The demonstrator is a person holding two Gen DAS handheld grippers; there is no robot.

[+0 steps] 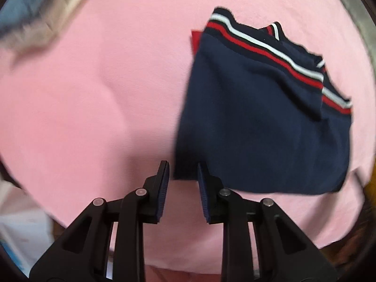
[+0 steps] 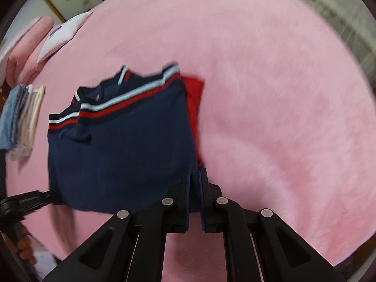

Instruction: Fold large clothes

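A navy garment with red and white stripes lies folded on a pink blanket. A red part sticks out at its right side. My left gripper is open, its fingers at the garment's near left corner with nothing between them. In the right wrist view the garment sits left of centre. My right gripper is shut on the garment's near right corner. The left gripper shows at the left edge there, by the garment's near left corner.
A stack of folded clothes in blue and beige lies left of the garment. A white pillow and pink bedding lie at the far left. The pink blanket stretches wide to the right.
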